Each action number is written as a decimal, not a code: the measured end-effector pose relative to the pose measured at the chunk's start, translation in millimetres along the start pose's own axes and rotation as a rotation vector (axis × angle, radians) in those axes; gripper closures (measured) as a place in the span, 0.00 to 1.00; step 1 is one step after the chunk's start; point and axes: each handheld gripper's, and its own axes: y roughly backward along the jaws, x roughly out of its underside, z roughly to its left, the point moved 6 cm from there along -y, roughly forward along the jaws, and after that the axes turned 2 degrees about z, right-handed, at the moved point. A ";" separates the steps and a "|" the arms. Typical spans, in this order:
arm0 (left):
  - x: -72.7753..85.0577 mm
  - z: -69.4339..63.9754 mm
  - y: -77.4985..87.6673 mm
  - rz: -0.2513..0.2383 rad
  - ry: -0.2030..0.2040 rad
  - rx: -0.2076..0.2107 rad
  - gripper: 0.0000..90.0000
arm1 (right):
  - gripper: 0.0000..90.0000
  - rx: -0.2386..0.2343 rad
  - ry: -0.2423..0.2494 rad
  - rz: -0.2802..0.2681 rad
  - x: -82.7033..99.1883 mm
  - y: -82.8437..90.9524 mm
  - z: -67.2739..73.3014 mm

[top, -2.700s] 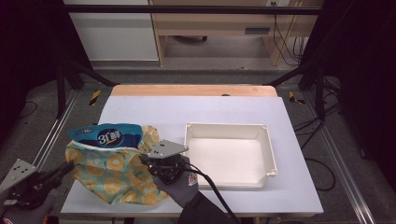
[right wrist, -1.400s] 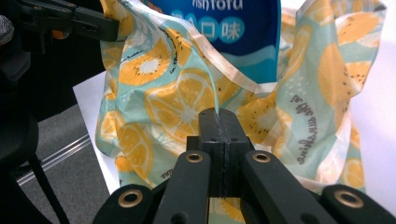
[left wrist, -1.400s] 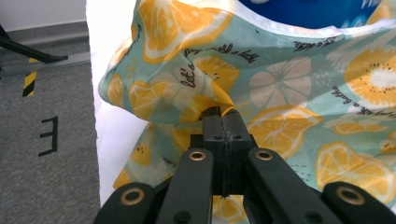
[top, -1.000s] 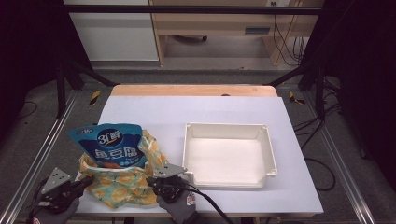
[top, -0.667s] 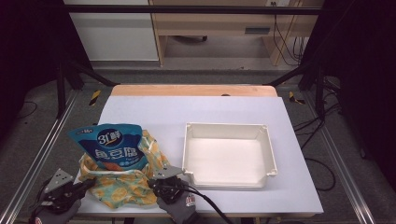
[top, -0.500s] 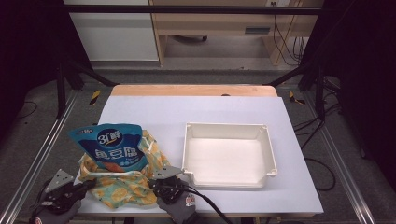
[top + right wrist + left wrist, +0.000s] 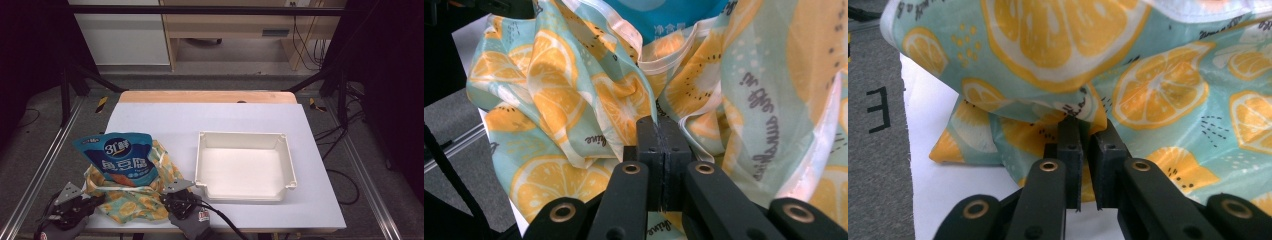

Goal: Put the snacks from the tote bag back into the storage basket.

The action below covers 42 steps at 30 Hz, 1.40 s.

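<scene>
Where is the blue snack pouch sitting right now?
In the high view the blue snack pouch stands at the table's near left, nestled in the lemon-print cloth bag, left of the white tray.

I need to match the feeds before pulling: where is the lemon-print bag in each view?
High view: lemon-print bag at the near-left corner of the table, bunched around the blue pouch.
Left gripper view: spans the top and right of the picture.
Right gripper view: covers most of the picture.
Shared landmark: the blue pouch, at top centre in the right gripper view.
</scene>
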 end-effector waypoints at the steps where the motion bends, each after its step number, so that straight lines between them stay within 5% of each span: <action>1: 0.5 -0.2 -1.2 0.004 -0.004 -0.003 0.93 | 1.00 0.003 0.001 0.005 0.5 -0.6 -0.4; 10: -3.0 -1.5 5.3 -0.019 -0.011 0.004 0.78 | 0.99 0.001 -0.002 0.019 1.5 -3.0 -0.7; 15: -17.1 -3.9 31.1 -0.114 -0.004 0.005 0.71 | 0.99 0.001 0.003 0.019 1.6 -3.0 -0.6; 23: -55.1 -13.0 69.5 -0.261 -0.047 -0.015 0.69 | 0.99 0.009 0.007 0.019 1.9 -2.9 -0.1; 33: -77.5 -22.4 41.5 -0.205 -0.092 -0.035 0.90 | 1.00 0.009 0.011 0.019 2.1 -3.0 -0.5; 42: -55.0 -9.8 16.0 -0.103 -0.043 -0.057 1.00 | 1.00 0.009 0.006 0.019 2.2 -2.8 0.2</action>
